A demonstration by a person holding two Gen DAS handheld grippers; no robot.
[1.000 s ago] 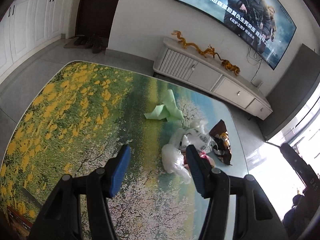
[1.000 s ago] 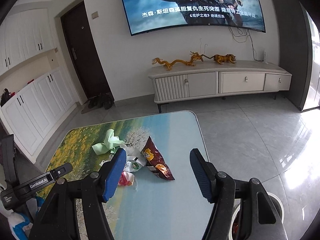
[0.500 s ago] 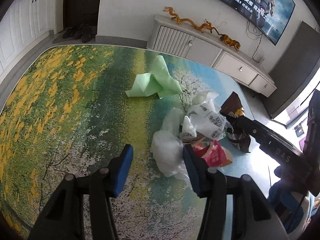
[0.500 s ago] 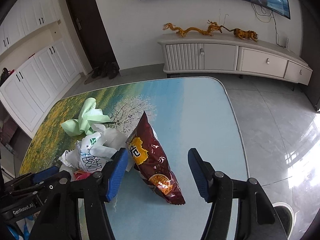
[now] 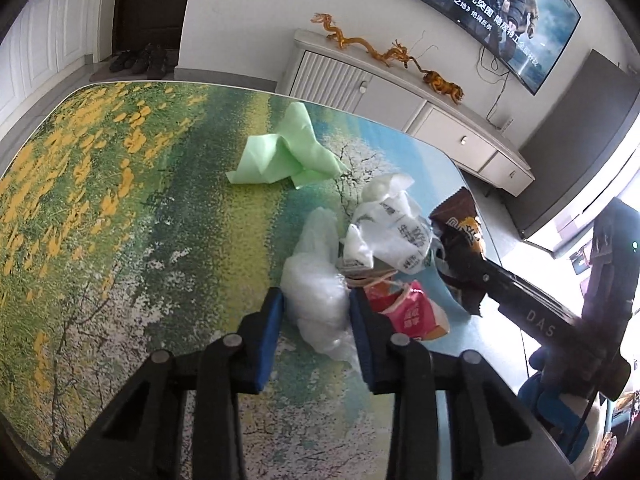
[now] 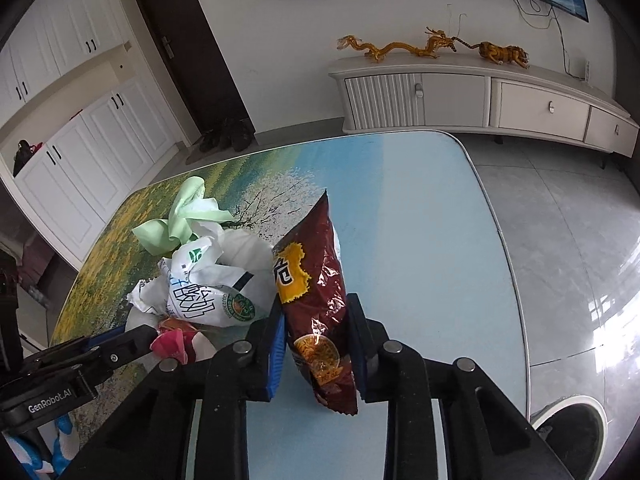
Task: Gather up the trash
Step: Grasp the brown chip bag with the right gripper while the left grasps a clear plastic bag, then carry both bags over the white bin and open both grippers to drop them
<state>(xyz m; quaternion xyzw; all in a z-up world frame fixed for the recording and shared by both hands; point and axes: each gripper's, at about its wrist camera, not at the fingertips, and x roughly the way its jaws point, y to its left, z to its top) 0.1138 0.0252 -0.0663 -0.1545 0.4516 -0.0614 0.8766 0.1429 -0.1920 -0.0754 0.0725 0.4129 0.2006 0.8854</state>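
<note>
Looking down my left gripper (image 5: pixel 316 312), I see its blue jaws drawn close on either side of a clear crumpled plastic bag (image 5: pixel 316 284) near the front of the trash pile — the pads touch the bag's sides, so I read it as gripped. My right gripper (image 6: pixel 316 336) has its jaws narrowed on a dark red chip bag (image 6: pixel 316 292), which stands on its edge between the pads, its far end pointing away across the desk (image 6: pixel 420 240).

Between the two lies the rest of the pile: a white printed plastic bag (image 6: pixel 208 280) just left of the chip bag and touching it, a small pink-and-red wrapper (image 5: pixel 412 312) at the near side just right of my left jaws, and a crumpled green paper sheet (image 5: pixel 284 152) farther off, slightly apart from the heap. All of it sits on the right half of the desk, whose top carries a printed landscape of yellow flowers and sky.

Beyond the desk's far edge stands a white TV cabinet (image 6: pixel 480 96) with golden dragon figurines (image 6: pixel 400 46) on top.
</note>
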